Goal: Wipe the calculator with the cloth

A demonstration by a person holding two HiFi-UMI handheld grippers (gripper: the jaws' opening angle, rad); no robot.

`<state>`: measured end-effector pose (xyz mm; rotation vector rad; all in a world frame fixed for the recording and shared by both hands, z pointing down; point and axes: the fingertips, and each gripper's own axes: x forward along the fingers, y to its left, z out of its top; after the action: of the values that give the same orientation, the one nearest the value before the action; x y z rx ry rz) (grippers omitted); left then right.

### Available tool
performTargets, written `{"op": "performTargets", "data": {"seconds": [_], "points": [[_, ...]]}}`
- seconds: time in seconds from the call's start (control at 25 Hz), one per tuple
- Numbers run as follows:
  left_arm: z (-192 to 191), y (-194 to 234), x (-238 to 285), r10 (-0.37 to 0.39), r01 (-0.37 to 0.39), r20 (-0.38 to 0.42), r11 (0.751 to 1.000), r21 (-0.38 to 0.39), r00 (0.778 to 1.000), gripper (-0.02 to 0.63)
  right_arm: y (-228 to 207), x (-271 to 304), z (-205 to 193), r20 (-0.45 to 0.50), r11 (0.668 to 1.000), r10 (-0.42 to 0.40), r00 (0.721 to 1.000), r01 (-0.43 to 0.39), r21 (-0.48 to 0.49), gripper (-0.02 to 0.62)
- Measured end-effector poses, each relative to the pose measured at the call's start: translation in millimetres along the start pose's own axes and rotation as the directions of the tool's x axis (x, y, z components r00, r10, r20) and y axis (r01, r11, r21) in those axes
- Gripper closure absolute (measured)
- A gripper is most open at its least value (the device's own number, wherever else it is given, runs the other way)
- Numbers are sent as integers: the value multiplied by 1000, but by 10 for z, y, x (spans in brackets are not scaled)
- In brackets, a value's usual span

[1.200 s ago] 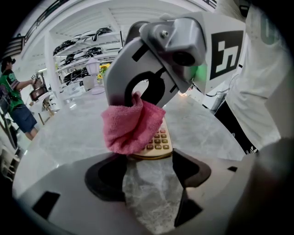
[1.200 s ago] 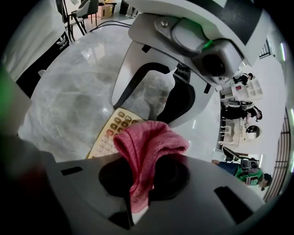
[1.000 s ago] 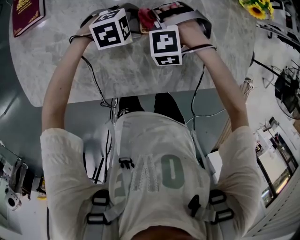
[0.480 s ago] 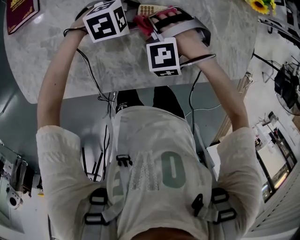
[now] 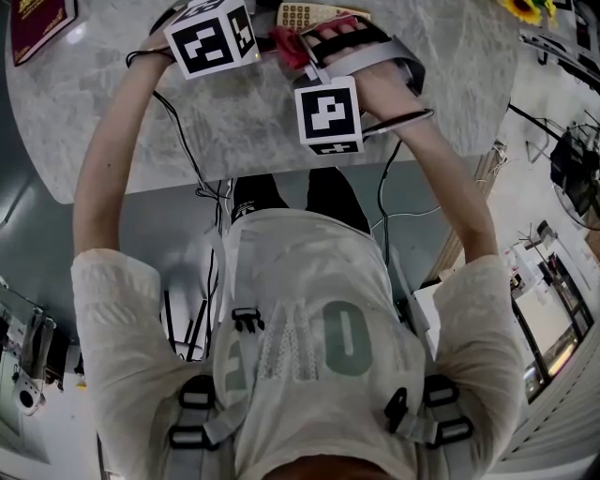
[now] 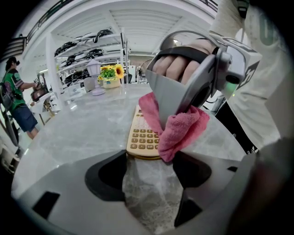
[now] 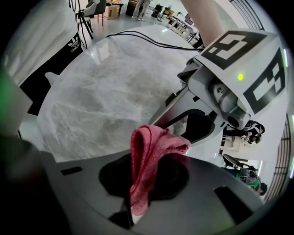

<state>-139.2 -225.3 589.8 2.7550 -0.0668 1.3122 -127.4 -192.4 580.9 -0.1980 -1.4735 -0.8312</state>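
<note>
A beige calculator lies on the marble table; in the head view the calculator shows at the top edge. Its near end sits between the tips of my left gripper, whose jaws stand wide and close against its sides. My right gripper is shut on a pink cloth, which rests on the calculator's right side. In the right gripper view the cloth bunches up from between the jaws of the right gripper. The cloth lies between the two marker cubes.
A dark red booklet lies at the table's far left. Yellow flowers stand at the far right. The table's near edge runs just behind the person's wrists. Cables trail off both grippers. A person stands in the background.
My right gripper has drawn the cloth back along the calculator toward the person, mostly in the first half second. The left gripper has kept still. The calculator's top has come into the head view.
</note>
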Motion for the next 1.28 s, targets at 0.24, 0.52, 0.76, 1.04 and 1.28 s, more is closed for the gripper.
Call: {"op": "performTargets", "data": {"seconds": [0.24, 0.52, 0.76, 1.04, 1.28], "points": [[16, -7, -16, -2, 2, -11, 1000, -3, 1000, 281, -39, -30, -24, 17, 1000, 14, 1000, -14, 14, 543], [-31, 62, -174, 109, -108, 1, 992, -68, 994, 290, -341, -244, -173, 30, 994, -54, 998, 51, 94, 543], [466, 191, -827, 261, -248, 95, 960, -128, 961, 307, -641, -788, -436, 14, 969, -174, 985, 169, 180, 543], [1584, 141, -2021, 563, -541, 316, 825, -164, 764, 413, -1091, -1919, -952, 11, 781, -457, 889, 395, 484, 543], [2328, -416, -2645, 737, -705, 446, 654, -276, 509, 497, -1109, -3014, -1412, -65, 367, -759, 648, 507, 780, 543]]}}
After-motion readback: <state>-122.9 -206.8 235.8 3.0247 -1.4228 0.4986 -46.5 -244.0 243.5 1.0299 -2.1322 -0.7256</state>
